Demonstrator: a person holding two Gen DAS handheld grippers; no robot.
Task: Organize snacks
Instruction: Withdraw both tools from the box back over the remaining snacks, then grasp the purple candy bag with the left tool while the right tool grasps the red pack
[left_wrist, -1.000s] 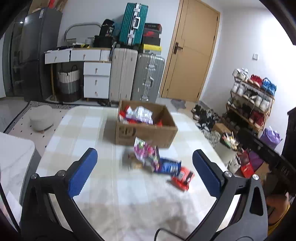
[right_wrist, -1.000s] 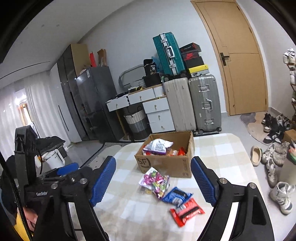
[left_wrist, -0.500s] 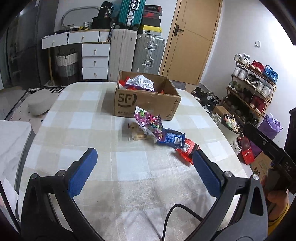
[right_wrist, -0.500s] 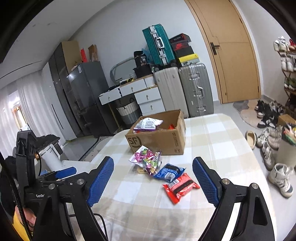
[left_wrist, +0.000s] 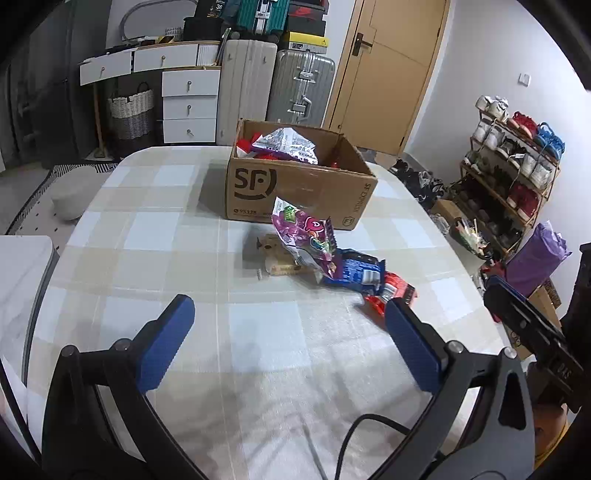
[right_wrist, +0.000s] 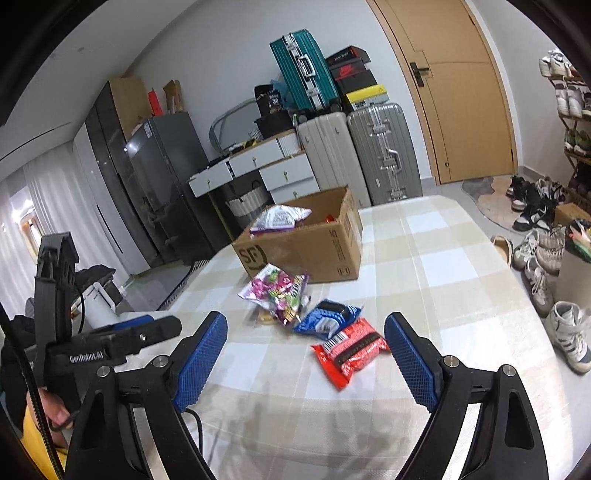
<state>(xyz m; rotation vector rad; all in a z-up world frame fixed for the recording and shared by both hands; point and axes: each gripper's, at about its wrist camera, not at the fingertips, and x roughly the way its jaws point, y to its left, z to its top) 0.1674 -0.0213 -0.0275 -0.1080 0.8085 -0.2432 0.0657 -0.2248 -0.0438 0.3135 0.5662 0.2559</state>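
Observation:
A cardboard box (left_wrist: 295, 192) (right_wrist: 314, 247) stands on the checked table (left_wrist: 177, 236) and holds several snack bags. In front of it lie a purple snack bag (left_wrist: 306, 236) (right_wrist: 277, 291), a blue packet (left_wrist: 354, 269) (right_wrist: 328, 319), a red packet (left_wrist: 395, 291) (right_wrist: 351, 347) and a pale packet (left_wrist: 275, 258) partly under the purple one. My left gripper (left_wrist: 291, 343) is open and empty, above the table short of the snacks. My right gripper (right_wrist: 306, 350) is open and empty, close to the red packet. The left gripper's body also shows in the right wrist view (right_wrist: 110, 339).
Suitcases (left_wrist: 280, 85), white drawers (left_wrist: 188, 99) and a woven basket (left_wrist: 131, 110) stand behind the table. A wooden door (left_wrist: 388, 66) is at the back right. A shoe rack (left_wrist: 513, 166) and loose shoes (right_wrist: 535, 258) are on the right.
Both grippers have come lower and closer to the table and the loose snacks. Both stay open and empty. The snacks and box have not moved.

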